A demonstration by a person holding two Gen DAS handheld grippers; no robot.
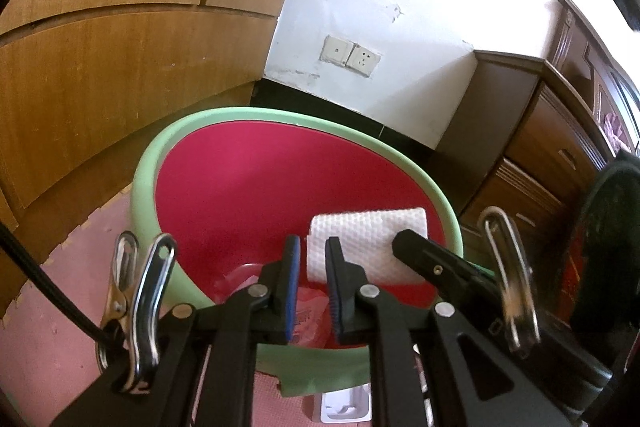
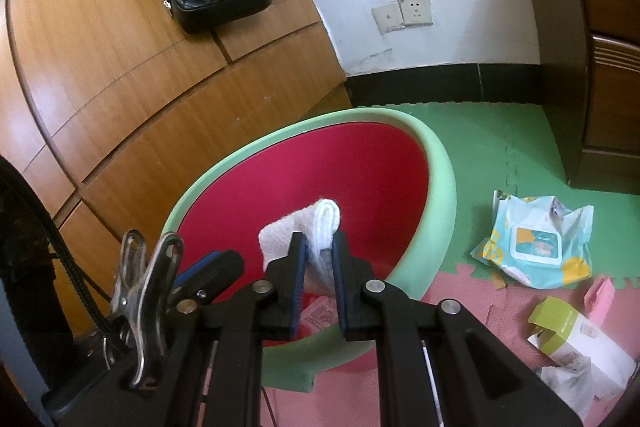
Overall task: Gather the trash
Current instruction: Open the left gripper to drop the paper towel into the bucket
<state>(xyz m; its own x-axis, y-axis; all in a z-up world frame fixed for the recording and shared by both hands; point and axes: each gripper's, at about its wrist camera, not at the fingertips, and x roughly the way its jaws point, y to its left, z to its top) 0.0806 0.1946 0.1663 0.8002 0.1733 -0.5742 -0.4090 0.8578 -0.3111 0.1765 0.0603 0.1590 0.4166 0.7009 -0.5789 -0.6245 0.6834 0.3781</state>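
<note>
Bin: green rim, red inside; some pink wrapper is seen at the bottom, so part of the trash is judged collected.
Right gripper: jaws nearly closed, pinched on a folded white tissue, held over the bin's mouth.
Left gripper: jaws a narrow gap apart, nothing held; poised at the near rim.
Step in hand: the tissue is judged about to be dropped in; not yet released.
Left to do: a wipes pack and a box lie on the mat, right of the bin.
</note>
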